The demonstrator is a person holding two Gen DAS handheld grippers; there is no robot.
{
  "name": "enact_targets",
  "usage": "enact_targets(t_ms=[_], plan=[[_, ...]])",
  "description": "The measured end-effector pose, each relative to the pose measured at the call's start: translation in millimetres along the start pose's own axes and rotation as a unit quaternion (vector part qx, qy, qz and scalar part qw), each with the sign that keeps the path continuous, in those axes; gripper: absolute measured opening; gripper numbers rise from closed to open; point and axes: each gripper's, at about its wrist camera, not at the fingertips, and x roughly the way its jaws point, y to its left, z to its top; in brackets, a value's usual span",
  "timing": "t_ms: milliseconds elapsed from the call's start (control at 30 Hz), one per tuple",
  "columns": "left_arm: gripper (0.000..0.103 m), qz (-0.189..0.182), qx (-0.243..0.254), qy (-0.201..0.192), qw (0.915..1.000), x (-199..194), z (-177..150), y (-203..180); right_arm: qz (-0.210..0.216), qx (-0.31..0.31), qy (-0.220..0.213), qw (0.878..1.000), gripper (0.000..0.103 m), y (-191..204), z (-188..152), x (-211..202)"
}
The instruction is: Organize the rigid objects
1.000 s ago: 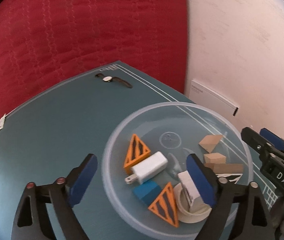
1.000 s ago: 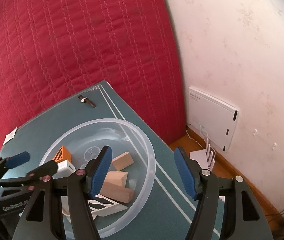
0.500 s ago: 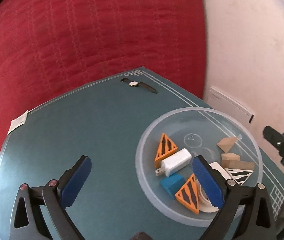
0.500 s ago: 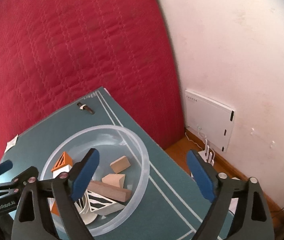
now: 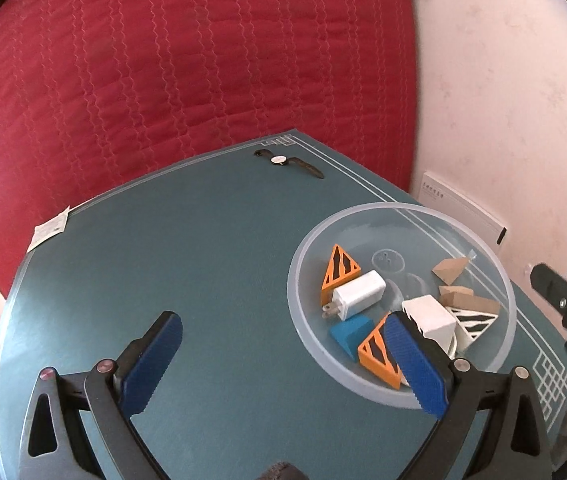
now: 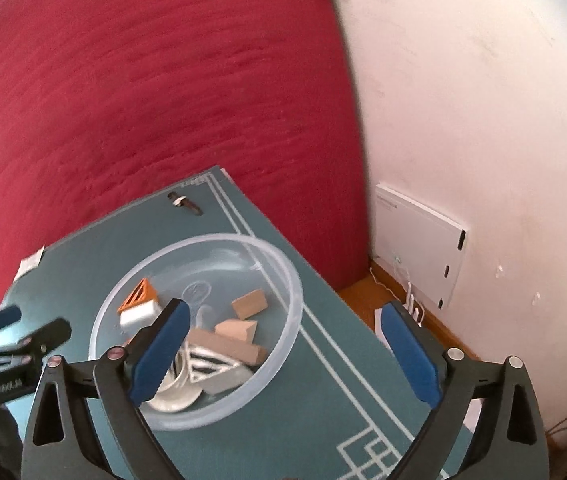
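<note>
A clear plastic bowl (image 5: 499,268) (image 6: 283,268) stands on the teal table at the right. In it lie two orange striped wedges (image 5: 339,268), a white charger plug (image 5: 357,295), a blue block (image 5: 350,336), a white box (image 5: 429,316), wooden blocks (image 5: 449,270) (image 6: 248,303) and a white striped wedge (image 5: 473,320). My left gripper (image 5: 283,364) is open and empty, above the table just left of the bowl. My right gripper (image 6: 287,356) is open and empty, above the bowl's right side.
A wristwatch (image 5: 287,161) (image 6: 184,203) lies near the table's far edge. A paper tag (image 5: 49,229) sits at the far left corner. A red quilted cover (image 5: 183,60) stands behind the table. A white wall (image 6: 483,100), a white wall panel (image 6: 419,246) and a wooden floor (image 6: 367,294) are to the right.
Both grippers have pulled back and up from the bowl. The left one has moved left, off the bowl and over bare table. The right gripper's jaws have opened wider.
</note>
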Motion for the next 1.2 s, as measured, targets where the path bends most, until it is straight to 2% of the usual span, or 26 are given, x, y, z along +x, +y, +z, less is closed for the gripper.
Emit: enact_targets(t_ms=[233, 433, 967, 1200], plan=[[0.103, 0.016, 0.02, -0.017, 0.9995, -14, -8, -2, 0.019, -0.066, 0.024, 0.997, 0.098, 22, -16, -13], [0.103, 0.016, 0.028, -0.006, 0.9995, -15, -19, -5, 0.034, -0.099, 0.053, 0.993, 0.098, 30, -31, -14], [0.103, 0.0, 0.036, 0.014, 0.9993, -13, -34, -7, 0.039, -0.108, 0.071, 0.991, 0.098, 26, -35, -6], [0.103, -0.002, 0.034, 0.01, 0.9994, -15, -35, -8, 0.032, -0.114, 0.07, 0.99, 0.098, 29, -36, -6]])
